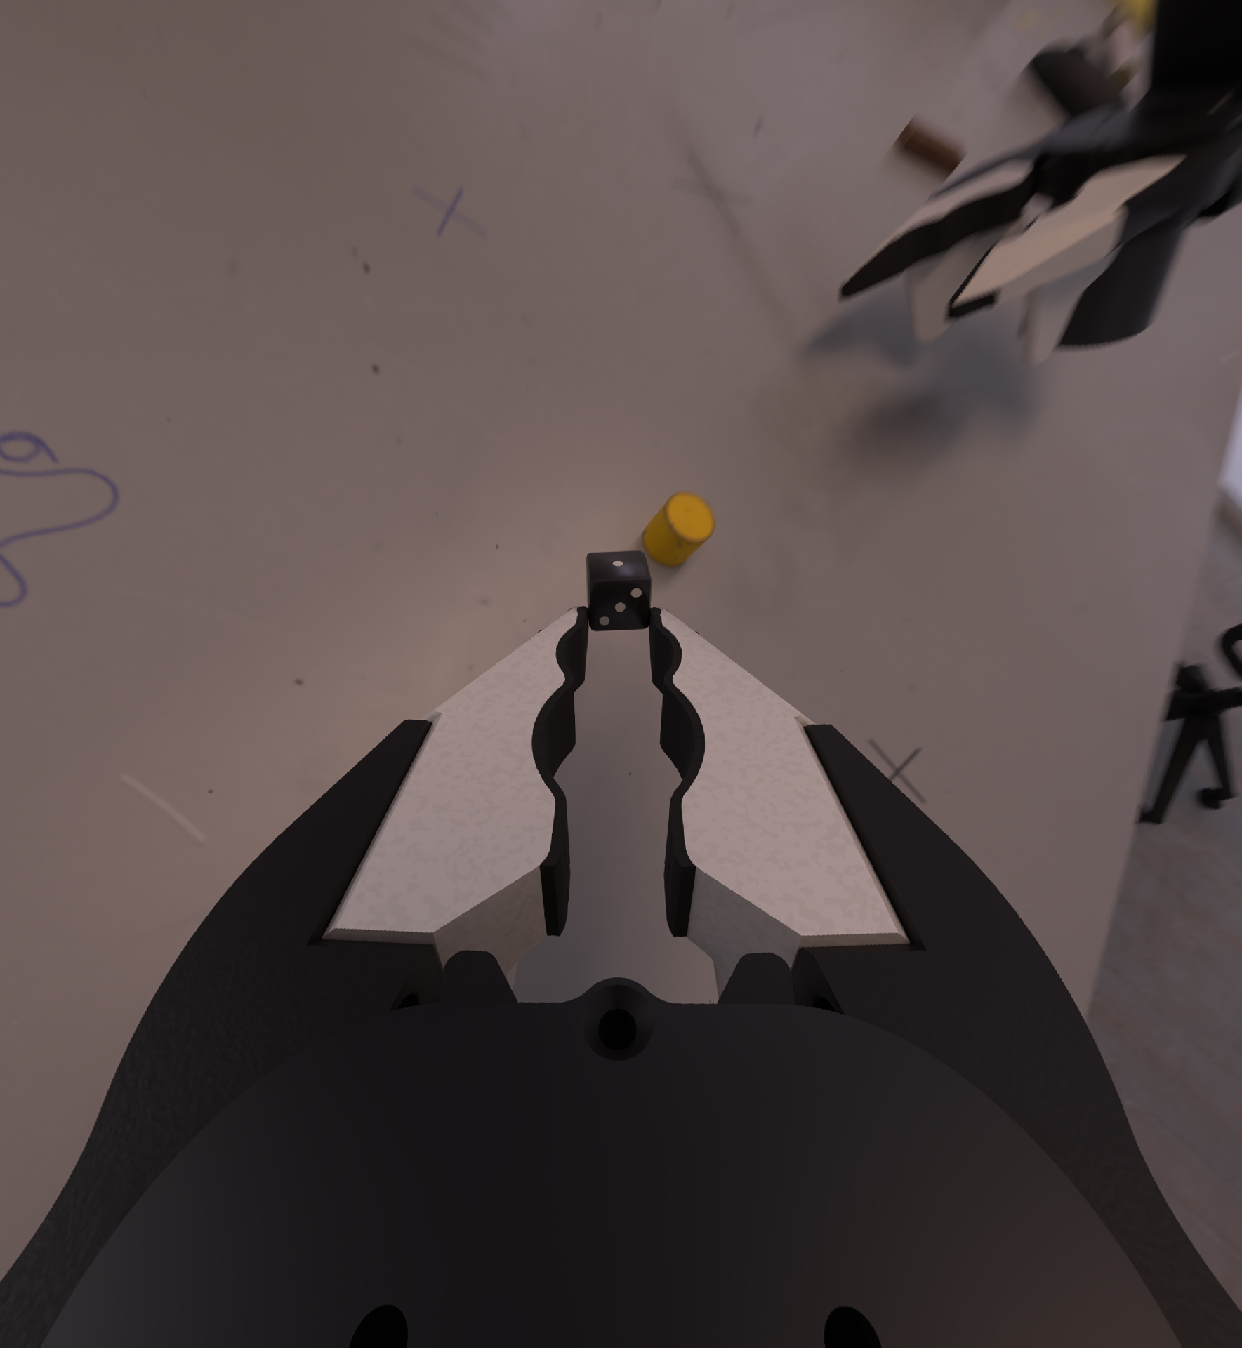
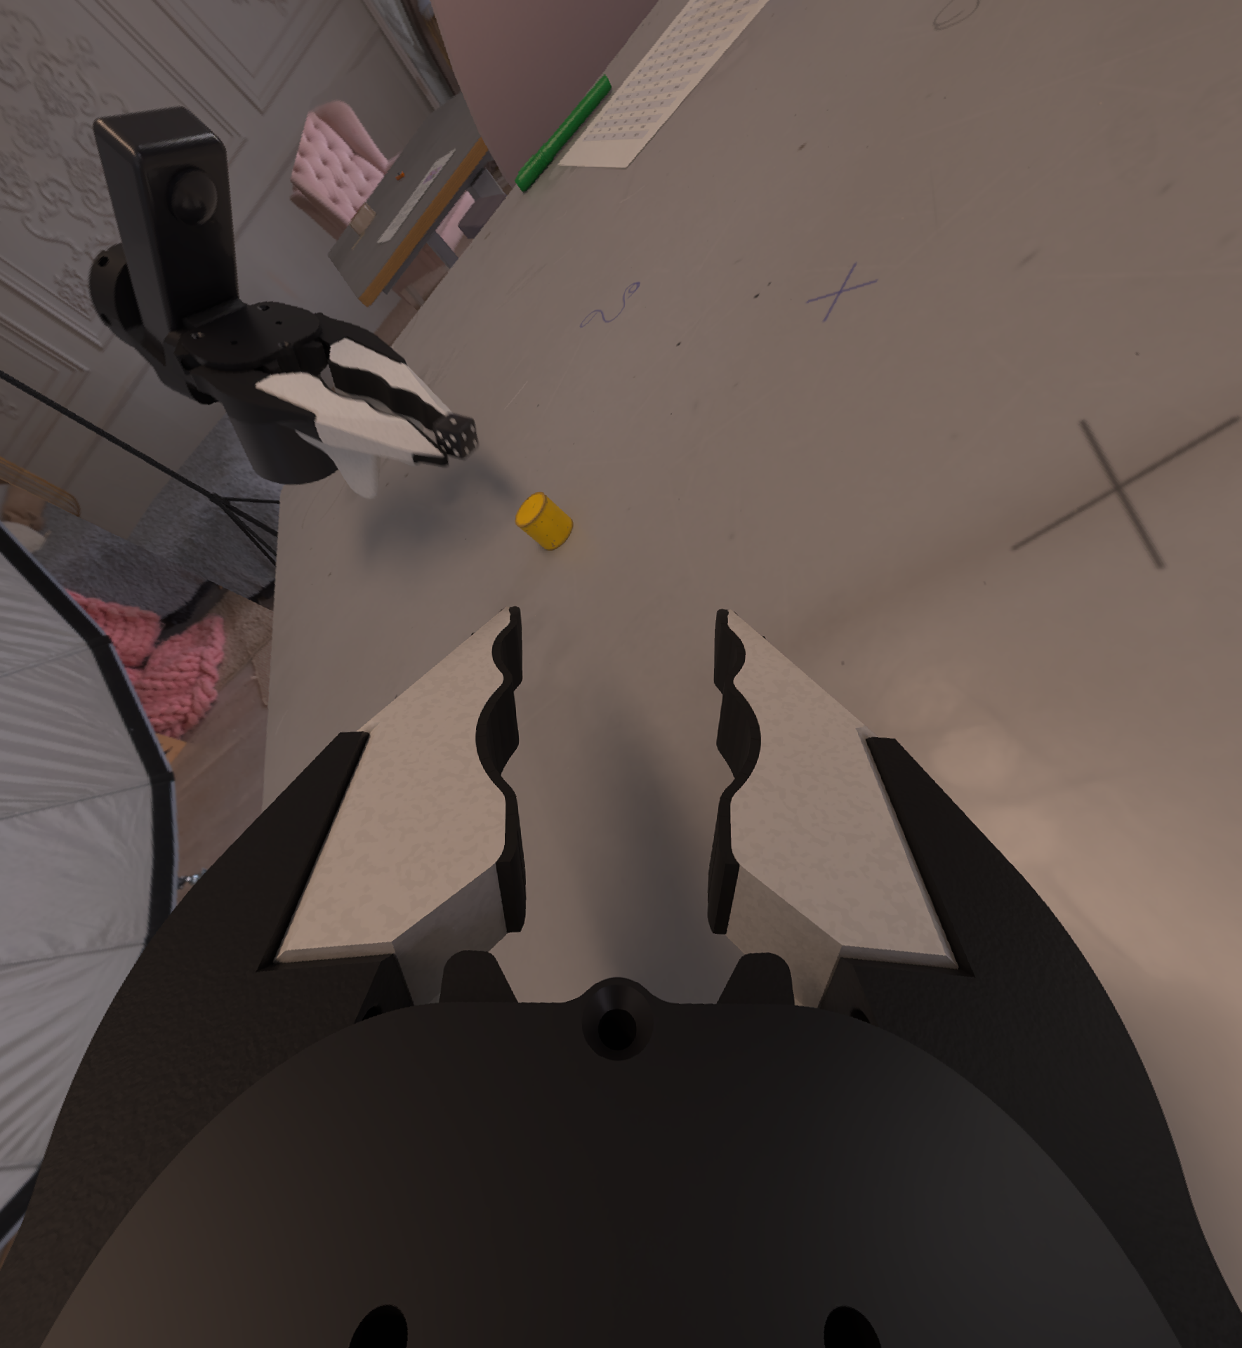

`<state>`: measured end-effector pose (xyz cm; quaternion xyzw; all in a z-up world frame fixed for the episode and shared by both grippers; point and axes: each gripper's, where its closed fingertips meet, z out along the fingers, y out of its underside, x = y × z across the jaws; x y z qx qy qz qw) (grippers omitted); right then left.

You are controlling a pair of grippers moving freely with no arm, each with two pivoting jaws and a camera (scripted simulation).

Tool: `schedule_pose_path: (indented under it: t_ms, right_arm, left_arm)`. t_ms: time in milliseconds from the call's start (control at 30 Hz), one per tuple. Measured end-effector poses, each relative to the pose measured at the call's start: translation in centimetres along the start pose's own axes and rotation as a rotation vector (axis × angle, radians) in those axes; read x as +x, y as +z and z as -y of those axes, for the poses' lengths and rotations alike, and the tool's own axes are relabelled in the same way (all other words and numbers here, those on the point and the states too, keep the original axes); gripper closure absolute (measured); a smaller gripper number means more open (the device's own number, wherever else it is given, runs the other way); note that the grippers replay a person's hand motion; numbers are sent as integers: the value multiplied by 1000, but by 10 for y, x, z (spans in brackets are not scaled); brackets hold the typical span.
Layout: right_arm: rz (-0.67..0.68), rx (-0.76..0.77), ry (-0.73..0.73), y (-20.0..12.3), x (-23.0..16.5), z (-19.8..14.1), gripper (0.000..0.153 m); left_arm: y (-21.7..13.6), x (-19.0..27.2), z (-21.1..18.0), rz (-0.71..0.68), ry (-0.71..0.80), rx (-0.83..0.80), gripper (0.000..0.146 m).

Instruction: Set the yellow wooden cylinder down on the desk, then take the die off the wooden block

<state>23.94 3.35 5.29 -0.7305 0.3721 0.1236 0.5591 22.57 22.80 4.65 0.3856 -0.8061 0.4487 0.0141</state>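
Cylinder [image 1: 677, 529] rests on desk [image 1: 238, 328]; left gripper [image 1: 618, 620] clamps die [image 1: 618, 591] aloft, right gripper [image 2: 618, 620] parted and empty; task appears complete.

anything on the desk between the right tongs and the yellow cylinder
Nothing: in the right wrist view only bare desk lies between the open right tongs and the yellow cylinder.

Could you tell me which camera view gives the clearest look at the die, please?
The left wrist view: the die sits close and sharp, pinched between the left gripper fingertips, pips visible. In the right wrist view it is small and farther off, held above the desk.
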Motion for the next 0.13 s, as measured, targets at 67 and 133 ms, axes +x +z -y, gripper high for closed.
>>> schedule_pose_path:
  t_ms: [67,133]
  right_arm:
    - [-3,-8,-16,8,0,3,100]
    - [0,-26,-30,17,-1,5,100]
  left_arm:
    - [11,-2,-10,51,18,-58,130]
    - [17,-3,-13,68,21,-76,130]
